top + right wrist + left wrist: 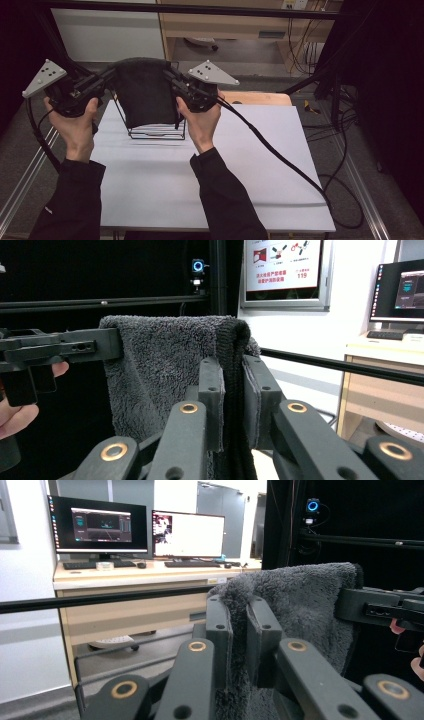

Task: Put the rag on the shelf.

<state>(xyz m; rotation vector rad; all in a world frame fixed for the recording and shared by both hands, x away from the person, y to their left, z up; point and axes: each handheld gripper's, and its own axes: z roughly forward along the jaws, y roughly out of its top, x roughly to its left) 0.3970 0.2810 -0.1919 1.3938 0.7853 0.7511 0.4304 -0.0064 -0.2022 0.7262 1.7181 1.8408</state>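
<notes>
Towel (144, 92), dark grey and fluffy, hangs spread between both tools above the far-left part of the worktop (165, 190). Left tool (239, 630) is clamped on one top corner of the cloth; right tool (232, 390) is clamped on the other, pile bunched between the pads in both gripper views. Below it stands a black wire rack (157, 131), near the worktop's far edge; the towel's lower hem reaches the rack's upper wires, though whether it touches them is hard to tell from above. Nothing else appears to sit in the rack. Step in hand, as I judge it: carrying the towel held taut over the rack. Next move calls for keeping both corners level and lowering the cloth evenly across the top wires.
</notes>
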